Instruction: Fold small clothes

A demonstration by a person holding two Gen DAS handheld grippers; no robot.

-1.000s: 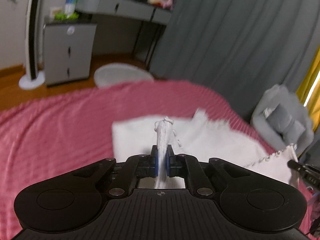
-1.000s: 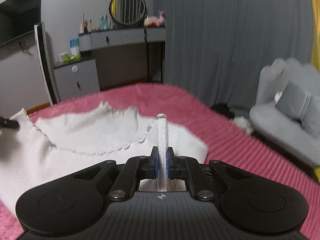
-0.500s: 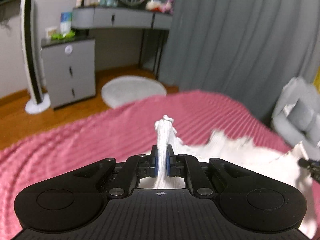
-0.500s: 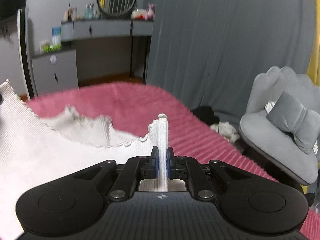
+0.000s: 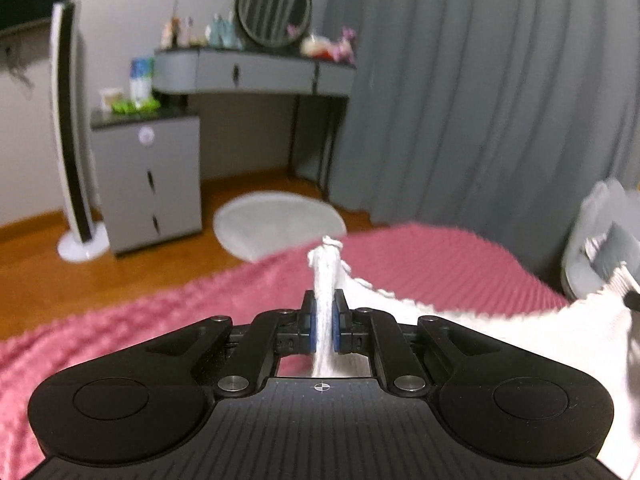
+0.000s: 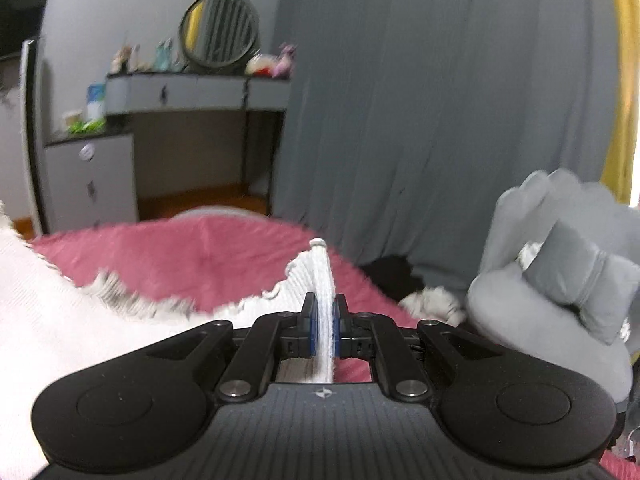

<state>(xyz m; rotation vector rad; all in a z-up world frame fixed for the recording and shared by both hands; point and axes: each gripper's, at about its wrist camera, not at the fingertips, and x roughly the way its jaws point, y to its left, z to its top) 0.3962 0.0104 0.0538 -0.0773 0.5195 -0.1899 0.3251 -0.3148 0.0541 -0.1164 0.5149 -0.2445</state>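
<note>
A white knit garment [image 5: 520, 340] with a scalloped edge hangs stretched between my two grippers above the pink bedspread [image 5: 120, 328]. My left gripper [image 5: 324, 308] is shut on one corner of it; a bunched end sticks up between the blue pads. My right gripper [image 6: 324, 312] is shut on another corner, and the cloth [image 6: 60, 320] runs off to the left in the right wrist view. The right gripper's tip shows at the right edge of the left wrist view [image 5: 632, 300].
A grey armchair [image 6: 560, 280] with a cushion stands right of the bed. Grey curtains [image 5: 480, 100] hang behind. A dressing table [image 5: 256, 68], a grey drawer cabinet [image 5: 148, 180], a tower fan [image 5: 72, 140] and a round rug [image 5: 280, 224] lie beyond the bed's far edge.
Both grippers have risen and tilted up with the garment. The cloth has lifted off the bedspread and now hangs between them; more of the room shows.
</note>
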